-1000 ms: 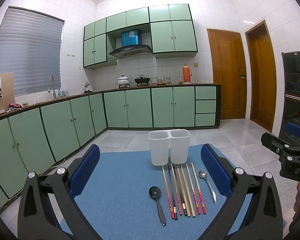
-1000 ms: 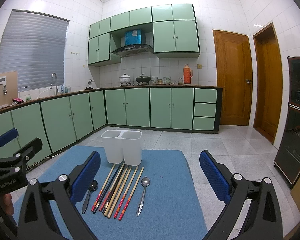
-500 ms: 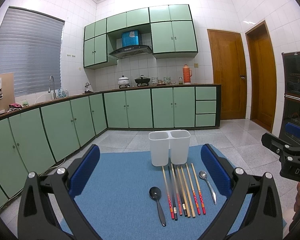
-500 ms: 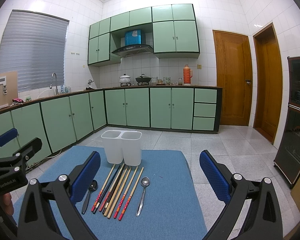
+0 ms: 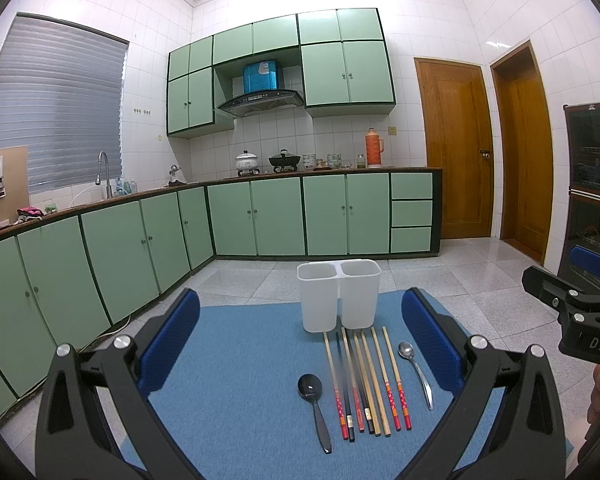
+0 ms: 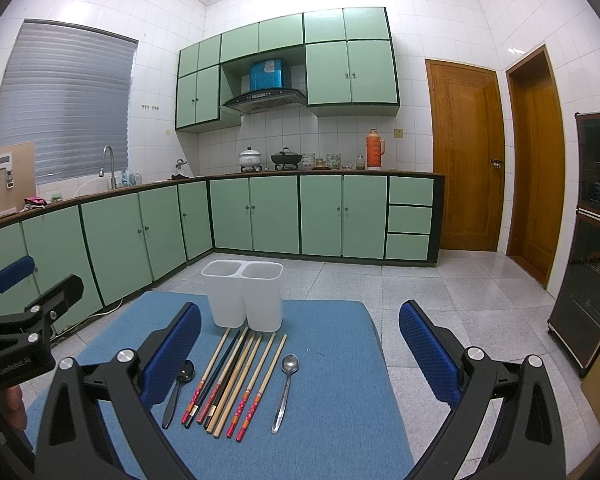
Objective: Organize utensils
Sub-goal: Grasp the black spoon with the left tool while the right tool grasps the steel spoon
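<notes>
A white two-compartment holder (image 5: 339,294) (image 6: 243,294) stands at the far side of the blue mat (image 5: 236,380) (image 6: 340,400). In front of it lie several chopsticks (image 5: 366,380) (image 6: 236,380) side by side, a black spoon (image 5: 314,400) (image 6: 179,386) to their left and a silver spoon (image 5: 416,372) (image 6: 286,384) to their right. My left gripper (image 5: 300,336) hovers open above the near mat, empty. My right gripper (image 6: 300,344) is open too, with nothing between its blue pads. Each gripper shows at the edge of the other's view.
Green kitchen cabinets (image 5: 256,216) run along the left and the back. Two wooden doors (image 6: 464,156) and a dark glass cabinet (image 6: 596,240) stand on the right. Tiled floor (image 6: 440,292) surrounds the mat.
</notes>
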The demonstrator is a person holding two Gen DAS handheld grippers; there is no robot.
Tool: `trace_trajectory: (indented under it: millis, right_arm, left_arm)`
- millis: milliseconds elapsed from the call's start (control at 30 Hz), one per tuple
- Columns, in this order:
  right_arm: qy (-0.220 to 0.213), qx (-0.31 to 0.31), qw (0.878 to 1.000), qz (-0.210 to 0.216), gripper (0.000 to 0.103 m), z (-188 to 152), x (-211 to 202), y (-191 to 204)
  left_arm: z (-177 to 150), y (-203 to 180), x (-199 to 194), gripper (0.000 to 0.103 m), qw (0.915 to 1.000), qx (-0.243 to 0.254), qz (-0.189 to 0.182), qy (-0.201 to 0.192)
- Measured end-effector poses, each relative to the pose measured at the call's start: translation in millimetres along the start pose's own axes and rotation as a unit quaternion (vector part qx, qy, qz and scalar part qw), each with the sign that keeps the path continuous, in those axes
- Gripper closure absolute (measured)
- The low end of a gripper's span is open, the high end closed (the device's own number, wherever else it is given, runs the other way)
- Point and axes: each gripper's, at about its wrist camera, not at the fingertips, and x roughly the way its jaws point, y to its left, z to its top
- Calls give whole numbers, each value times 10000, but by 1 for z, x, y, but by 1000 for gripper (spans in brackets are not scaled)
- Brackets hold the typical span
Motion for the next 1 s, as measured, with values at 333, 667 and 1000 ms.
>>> trace_trajectory:
  millis: [333, 667, 1000]
  right_arm:
    - [224, -21, 9997, -52, 6, -15, 20, -9]
    - [1685, 117, 9856, 58, 14, -48, 100, -25]
    - [2805, 641, 9560, 579, 37, -72, 201, -31]
  left_arm:
    - [-3, 3, 8, 5, 9999, 13, 19, 156]
    - [-31, 29, 86, 5, 9862, -190, 100, 1642]
    - [-71, 33, 173, 5, 9558, -404, -174, 2906]
